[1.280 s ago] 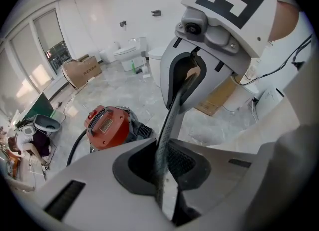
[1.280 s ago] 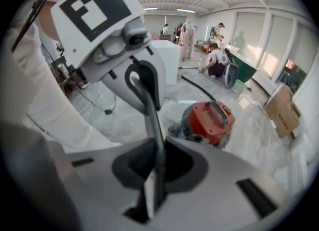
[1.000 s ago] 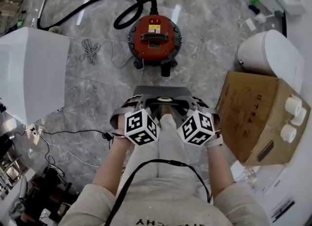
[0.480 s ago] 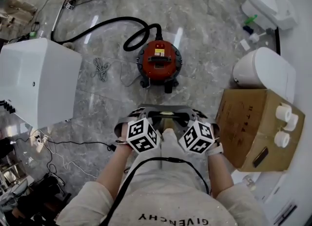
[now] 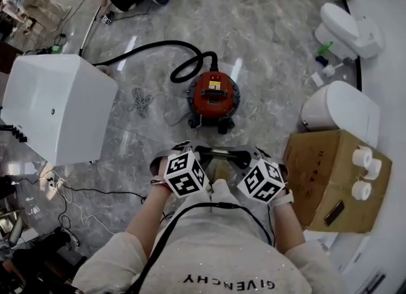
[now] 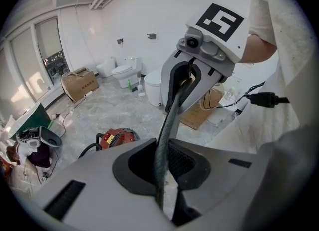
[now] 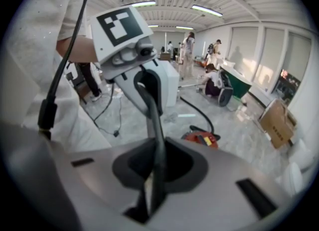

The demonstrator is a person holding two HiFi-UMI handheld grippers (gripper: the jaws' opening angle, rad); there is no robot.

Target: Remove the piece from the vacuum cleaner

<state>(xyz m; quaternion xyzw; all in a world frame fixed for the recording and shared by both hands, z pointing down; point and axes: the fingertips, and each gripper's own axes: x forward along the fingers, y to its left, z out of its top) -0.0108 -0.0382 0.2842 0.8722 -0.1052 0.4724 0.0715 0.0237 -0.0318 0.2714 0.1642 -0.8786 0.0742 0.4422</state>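
Both my jaws clenched on nothing, with the vacuum cleaner out on the floor ahead of me.

My left gripper and right gripper hang close to my body and face each other. Each pair of jaws is pressed into one thin blade with nothing between. The red vacuum cleaner stands on open floor well apart from me, between the white cabinet and the cardboard box. Its black hose loops off its far side. I judge the hose to be the piece, though I can't be sure from here. To do this well, I should step closer, spread one pair of jaws, steady the canister with one gripper and pull at the hose's joint with the other.
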